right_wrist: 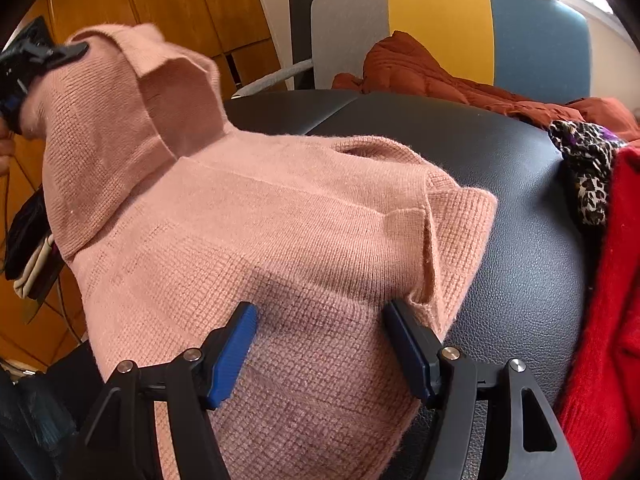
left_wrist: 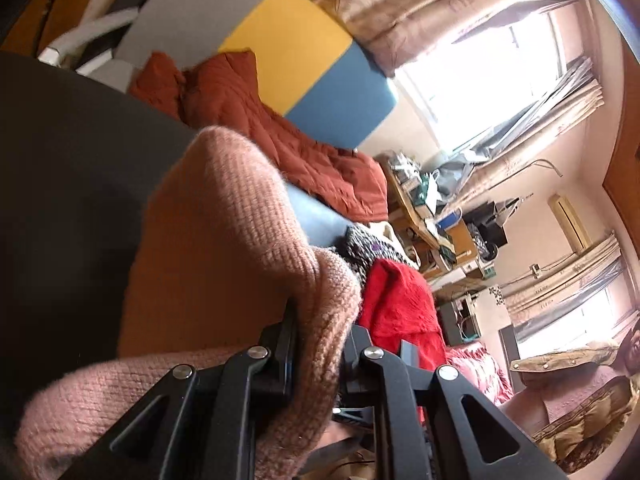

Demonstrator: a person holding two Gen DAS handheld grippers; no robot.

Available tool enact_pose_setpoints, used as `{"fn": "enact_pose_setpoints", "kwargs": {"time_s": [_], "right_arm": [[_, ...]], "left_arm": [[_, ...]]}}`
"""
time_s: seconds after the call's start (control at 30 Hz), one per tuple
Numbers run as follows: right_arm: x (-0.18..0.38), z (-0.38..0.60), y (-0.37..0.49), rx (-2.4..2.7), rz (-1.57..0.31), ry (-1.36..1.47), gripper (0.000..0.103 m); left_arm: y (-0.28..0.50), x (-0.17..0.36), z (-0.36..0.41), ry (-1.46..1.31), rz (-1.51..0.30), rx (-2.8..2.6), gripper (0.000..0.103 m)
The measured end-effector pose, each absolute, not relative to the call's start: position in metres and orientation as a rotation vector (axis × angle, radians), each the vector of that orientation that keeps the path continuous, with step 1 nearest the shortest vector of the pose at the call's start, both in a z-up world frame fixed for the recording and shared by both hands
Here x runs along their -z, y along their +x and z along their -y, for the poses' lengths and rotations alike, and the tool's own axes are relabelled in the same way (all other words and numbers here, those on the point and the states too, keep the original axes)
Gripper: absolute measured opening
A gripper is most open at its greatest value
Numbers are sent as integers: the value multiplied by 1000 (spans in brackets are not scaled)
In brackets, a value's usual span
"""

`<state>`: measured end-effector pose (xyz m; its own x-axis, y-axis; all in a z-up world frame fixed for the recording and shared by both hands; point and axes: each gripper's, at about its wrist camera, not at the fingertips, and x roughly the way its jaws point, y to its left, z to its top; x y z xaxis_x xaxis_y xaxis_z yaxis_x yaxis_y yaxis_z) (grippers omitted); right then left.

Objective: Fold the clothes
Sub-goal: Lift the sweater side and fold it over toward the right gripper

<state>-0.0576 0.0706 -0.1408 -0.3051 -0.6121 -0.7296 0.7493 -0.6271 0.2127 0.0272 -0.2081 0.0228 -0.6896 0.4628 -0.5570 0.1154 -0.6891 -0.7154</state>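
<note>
A pink knit sweater (right_wrist: pixel 256 216) lies partly spread on a black padded surface (right_wrist: pixel 520 208). Its left part is lifted off the surface by my left gripper (right_wrist: pixel 52 54), seen at the upper left of the right wrist view. In the left wrist view the left gripper (left_wrist: pixel 320 328) is shut on a thick fold of the pink sweater (left_wrist: pixel 224 216). My right gripper (right_wrist: pixel 320 316) stands open just over the sweater's near part, blue pads (right_wrist: pixel 236 344) apart, with the knit below them.
A red garment (right_wrist: pixel 608 300) and a leopard-print cloth (right_wrist: pixel 584 168) lie at the right edge of the surface. A rust quilted jacket (right_wrist: pixel 432 72) rests against a grey, yellow and blue chair back (right_wrist: pixel 440 20). Wooden cabinets (right_wrist: pixel 168 8) stand behind on the left.
</note>
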Motion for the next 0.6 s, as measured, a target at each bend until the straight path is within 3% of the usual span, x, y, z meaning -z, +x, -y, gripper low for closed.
{"fn": "enact_pose_setpoints", "kwargs": {"time_s": [0.23,0.6], "right_arm": [[144,-76,-54,2009,-173,1005,69],[146,-86,-42,2002,-130,979,69]], "left_arm": [[-8,-32,154,-1204,1078,-2422,13],[-53,14,82,-1403,1016,-2309,13]]}}
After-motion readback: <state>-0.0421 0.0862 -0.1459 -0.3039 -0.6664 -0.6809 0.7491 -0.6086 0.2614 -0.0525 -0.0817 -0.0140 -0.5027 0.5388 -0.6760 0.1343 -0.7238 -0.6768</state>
